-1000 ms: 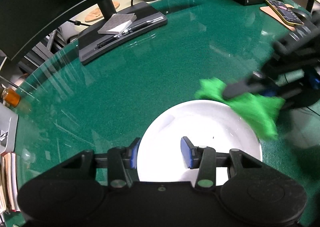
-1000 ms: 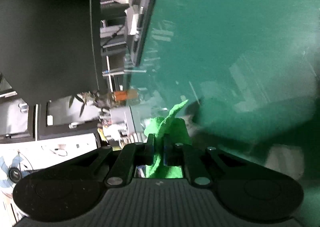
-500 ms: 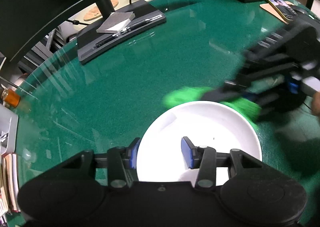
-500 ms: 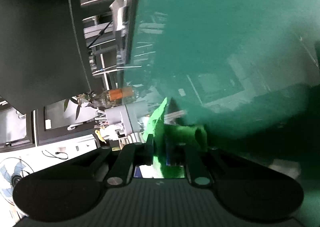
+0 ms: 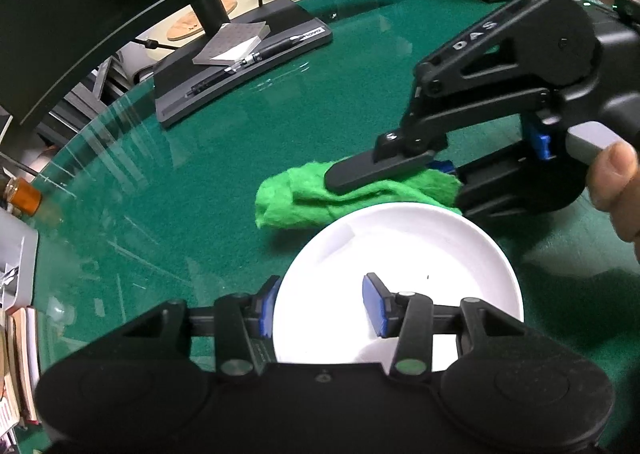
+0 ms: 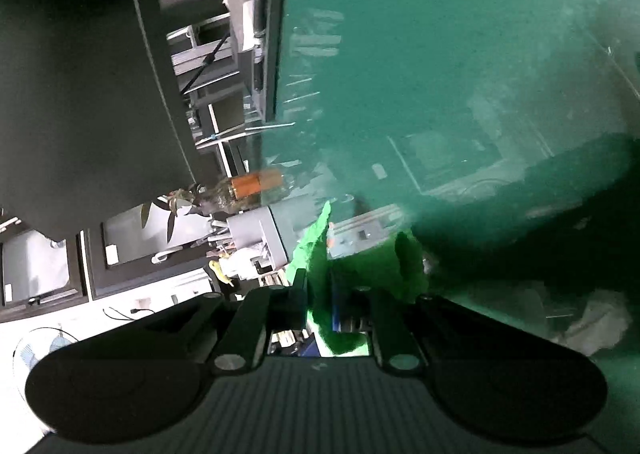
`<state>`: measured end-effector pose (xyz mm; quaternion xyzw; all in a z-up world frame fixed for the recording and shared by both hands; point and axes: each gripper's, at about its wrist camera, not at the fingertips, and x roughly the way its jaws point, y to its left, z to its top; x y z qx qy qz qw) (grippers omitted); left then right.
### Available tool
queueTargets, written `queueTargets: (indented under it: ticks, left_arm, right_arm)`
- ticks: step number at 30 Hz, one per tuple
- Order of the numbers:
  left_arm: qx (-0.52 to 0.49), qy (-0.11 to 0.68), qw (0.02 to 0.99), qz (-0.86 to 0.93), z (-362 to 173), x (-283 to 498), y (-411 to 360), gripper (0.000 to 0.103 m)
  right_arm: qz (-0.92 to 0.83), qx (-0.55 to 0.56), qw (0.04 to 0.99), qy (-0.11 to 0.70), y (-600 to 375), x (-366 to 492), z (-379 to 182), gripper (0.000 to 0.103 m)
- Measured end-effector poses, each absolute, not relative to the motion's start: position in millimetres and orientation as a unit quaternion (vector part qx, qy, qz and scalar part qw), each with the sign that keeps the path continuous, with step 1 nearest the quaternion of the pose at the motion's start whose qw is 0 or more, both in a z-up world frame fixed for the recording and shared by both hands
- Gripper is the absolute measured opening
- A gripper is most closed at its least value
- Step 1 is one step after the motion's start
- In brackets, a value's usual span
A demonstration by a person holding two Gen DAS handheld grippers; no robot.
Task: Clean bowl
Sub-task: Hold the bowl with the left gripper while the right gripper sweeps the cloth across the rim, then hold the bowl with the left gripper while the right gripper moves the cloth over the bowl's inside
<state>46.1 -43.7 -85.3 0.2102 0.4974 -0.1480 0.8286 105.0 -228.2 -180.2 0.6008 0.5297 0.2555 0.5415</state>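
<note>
Left claw (image 5: 318, 304) spread apart; right claw (image 6: 318, 294) clamped tight.

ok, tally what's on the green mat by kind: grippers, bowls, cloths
Grippers: 2, left gripper astride the bowl's near rim, right gripper shut on the cloth
Bowls: 1, white bowl
Cloths: 1, green cloth behind the bowl
Total: 4

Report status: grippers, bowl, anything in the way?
Left gripper open, straddling the white bowl's near rim. Right gripper shut on green cloth, which lies on the green mat just beyond the bowl. Nothing blocking.
</note>
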Motion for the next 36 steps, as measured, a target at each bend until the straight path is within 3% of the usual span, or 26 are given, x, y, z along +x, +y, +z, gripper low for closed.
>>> queueTargets:
  ticks: [8,20,26,31,36]
  left_arm:
    - [0.207,0.496,0.83,-0.148,-85.6,45.0,-44.5,0.047]
    - [0.201,0.494,0.836,-0.132,-86.0,42.9,-47.3,0.046]
    - [0.12,0.503,0.848,-0.115,-79.2,33.2,-24.0,0.042]
    - [0.082,0.504,0.853,-0.108,-85.3,24.0,-13.6,0.029]
    - [0.03,0.501,0.859,-0.102,-86.3,20.5,-2.1,0.026]
  right_arm:
    - [0.238,0.59,0.54,0.551,-273.5,69.7,-187.9,0.012]
    - [0.31,0.552,0.564,0.53,-210.5,111.3,-149.3,0.013]
    - [0.274,0.541,0.611,0.51,-234.5,107.5,-135.8,0.013]
    - [0.281,0.464,0.686,0.485,-236.3,102.4,-106.8,0.013]
    - [0.359,0.353,0.716,0.484,-177.3,90.1,-85.8,0.013]
